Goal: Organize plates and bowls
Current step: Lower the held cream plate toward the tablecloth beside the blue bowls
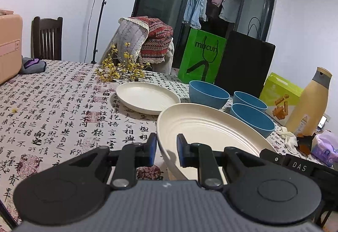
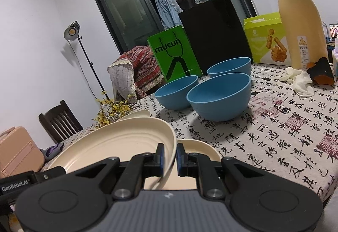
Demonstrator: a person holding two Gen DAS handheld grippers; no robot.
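The left gripper (image 1: pixel 166 150) and right gripper (image 2: pixel 170 158) each clamp opposite rims of one cream plate (image 1: pixel 207 130), held tilted above the tablecloth (image 1: pixel 63 105). It looks light, stiff and slick (rim grips suit it). A second plate (image 2: pixel 198 145) lies beneath, another plate (image 1: pixel 145 95) beyond; three blue bowls (image 2: pixel 219 97) crowd the right.

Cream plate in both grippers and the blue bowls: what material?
Cream plate: likely matte plastic or wheat-straw composite; thin rim, moulded concentric ridges, dull sheen, no ceramic glaze. Blue bowls: probably the same family; uniform matte colour, thin walls, soft highlights. Cannot confirm from looks alone.
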